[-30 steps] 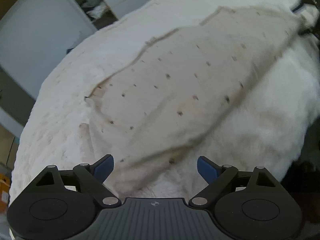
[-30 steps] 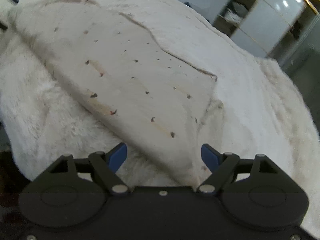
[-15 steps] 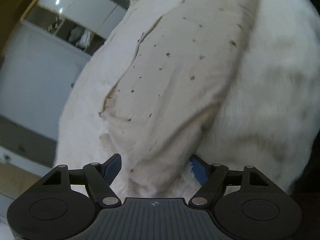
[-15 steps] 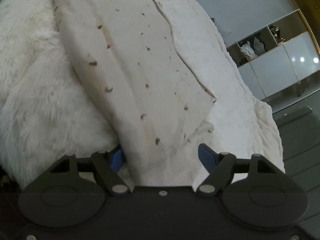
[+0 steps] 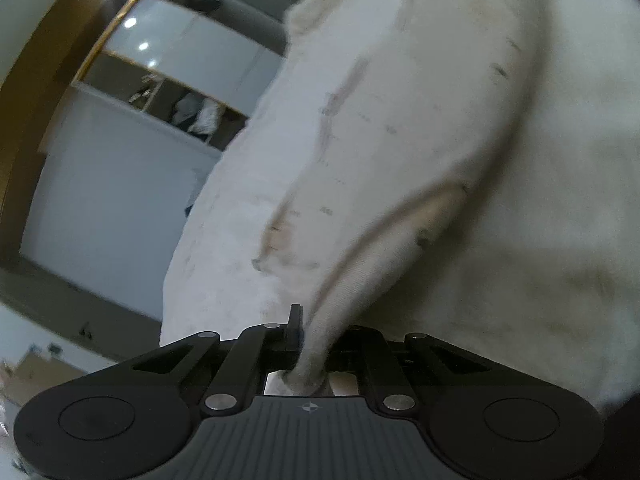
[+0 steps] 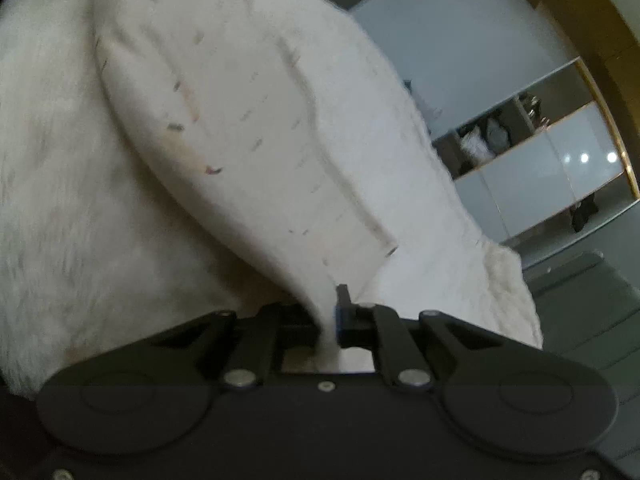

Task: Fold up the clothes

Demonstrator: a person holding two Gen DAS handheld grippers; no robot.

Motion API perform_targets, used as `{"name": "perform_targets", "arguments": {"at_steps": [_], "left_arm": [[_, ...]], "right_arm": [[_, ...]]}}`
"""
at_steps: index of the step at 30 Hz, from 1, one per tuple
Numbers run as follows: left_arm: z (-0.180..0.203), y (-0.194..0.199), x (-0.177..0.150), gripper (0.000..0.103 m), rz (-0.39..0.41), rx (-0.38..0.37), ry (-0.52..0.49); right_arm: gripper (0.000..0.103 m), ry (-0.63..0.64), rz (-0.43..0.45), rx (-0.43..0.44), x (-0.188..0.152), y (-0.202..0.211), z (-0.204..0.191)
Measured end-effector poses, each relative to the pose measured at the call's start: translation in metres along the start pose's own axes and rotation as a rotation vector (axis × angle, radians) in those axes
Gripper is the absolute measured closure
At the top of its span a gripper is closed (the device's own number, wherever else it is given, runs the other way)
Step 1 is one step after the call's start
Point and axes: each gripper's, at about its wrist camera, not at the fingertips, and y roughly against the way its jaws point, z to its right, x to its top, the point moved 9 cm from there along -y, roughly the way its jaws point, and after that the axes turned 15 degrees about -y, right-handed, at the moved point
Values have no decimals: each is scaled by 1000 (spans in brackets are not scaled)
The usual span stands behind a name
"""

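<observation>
left gripper (image 5: 310,338): jaws just closed, pinching a bunched corner of the cream speckled garment (image 5: 420,128) | right gripper (image 6: 329,320): jaws just closed, clamped on another corner of it (image 6: 248,128) | garment: stretches away from both grippers, lying farther out on the white fluffy blanket (image 6: 60,208) | background: cabinet (image 5: 120,184), blurred

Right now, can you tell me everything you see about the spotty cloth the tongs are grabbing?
The spotty cloth is a thin, cream-white garment sprinkled with tiny dark flecks; a seam line runs along it. It lies spread on a fluffy white blanket. Its near edge is bunched and pulled up at two places: the left tongs are shut on one, the right tongs on the other, both having just closed. The picture is blurry, so finer detail cannot be told.
</observation>
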Motion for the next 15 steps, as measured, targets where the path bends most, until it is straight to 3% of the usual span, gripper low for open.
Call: {"name": "perform_targets", "arguments": {"at_steps": [5,7,11,12,15], "left_arm": [[-118,42,27,97,42,34,78],[-159,63,35,97,58,21,112],[-232,101,49,97,72,-162,165],[-251,97,52,97,71,-254,194],[-270,59,55,96,35,-415,250]], "right_arm": [[98,-32,73,28,63,50,75],[98,-64,93,110,98,88,118],[98,-118,83,261,131,122,163],[98,-156,71,318,140,123,178],[97,-229,-5,462,150,94,202]]}}
